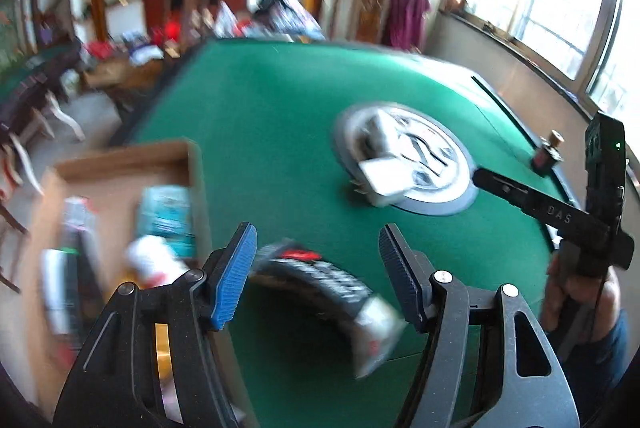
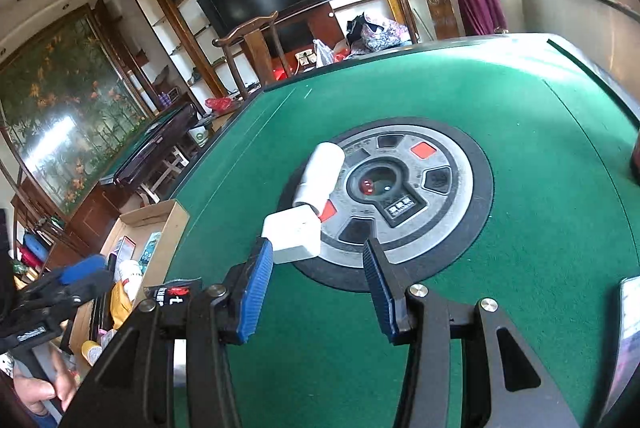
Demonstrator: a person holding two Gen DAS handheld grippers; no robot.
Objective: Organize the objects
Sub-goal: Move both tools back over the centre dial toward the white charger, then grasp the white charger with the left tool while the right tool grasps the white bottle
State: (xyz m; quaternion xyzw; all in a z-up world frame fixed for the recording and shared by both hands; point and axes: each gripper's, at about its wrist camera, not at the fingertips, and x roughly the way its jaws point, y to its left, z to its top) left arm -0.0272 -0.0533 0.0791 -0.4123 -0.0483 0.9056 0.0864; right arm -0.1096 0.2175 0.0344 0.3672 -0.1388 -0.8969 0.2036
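My left gripper (image 1: 316,256) is open over the near edge of the green table (image 1: 260,116). A black packet (image 1: 328,292) with red and white print shows blurred between its fingers, with a gap at each pad. In the right wrist view the packet (image 2: 176,294) lies at the table edge beside the cardboard box (image 2: 172,212), and the left gripper (image 2: 82,268) hovers over that box. My right gripper (image 2: 318,260) is open and empty, just short of a white block (image 2: 294,236). A white cylinder (image 2: 322,174) lies behind the block on the round centre dial (image 2: 440,228).
The cardboard box (image 1: 120,164) holds a teal packet (image 1: 166,216), a white bottle (image 1: 154,260) and several other items. A small dark bottle (image 1: 546,156) stands at the table's right edge. A flat glossy object (image 2: 628,308) lies near right. Chairs and cluttered furniture stand beyond the table.
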